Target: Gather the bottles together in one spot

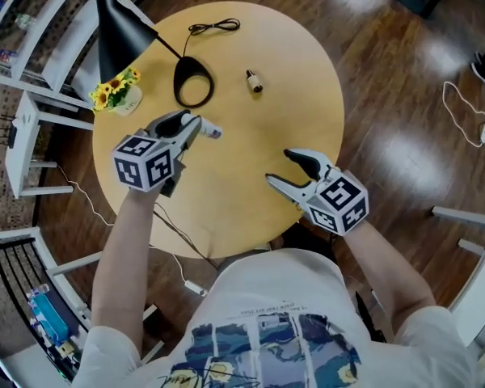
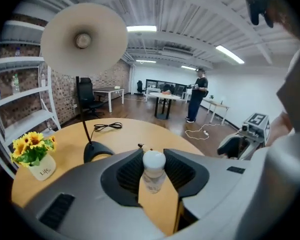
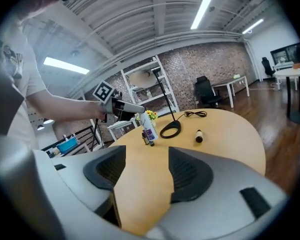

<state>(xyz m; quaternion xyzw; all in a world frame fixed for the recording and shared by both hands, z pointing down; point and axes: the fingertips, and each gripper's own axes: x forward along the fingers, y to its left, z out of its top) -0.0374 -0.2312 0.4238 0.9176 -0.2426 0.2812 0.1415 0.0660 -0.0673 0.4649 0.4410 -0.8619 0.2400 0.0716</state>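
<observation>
- L hand-held gripper (image 1: 192, 126) is clamped on a white-capped bottle (image 2: 153, 170). The cap pokes out past the jaw tips and the body is pinched betw. the pads, prob. so it can be carried w/o slipping to wherever the bottles get grouped.
- That bottle is up in the air over the counter (image 1: 250, 217), left of centre in the head view, below the lamp base (image 1: 192, 82). Not set down yet.
- A 2nd, small dark bottle (image 1: 254, 81) lies on its side on the counter, upper centre of the head view, well apart from both grippers. It's likely the gathering spot or the next pick (can't say which).
- R hand-held gripper (image 1: 279, 166) has its jaws spread wide w/ nothing betw. them; only bare counter shows there in its own view. Free for the next pick, I'd judge.
- Pose: L forearm comes up from lower left, gripper aimed toward upper right and tipped down a bit at the counter. R forearm enters from lower right, gripper pointing upper left, so both aim roughly at the counter's middle.
- Flower pot (image 1: 117, 94) and cable (image 1: 214, 27), upper left and top, sit off to the side, not in the way.
</observation>
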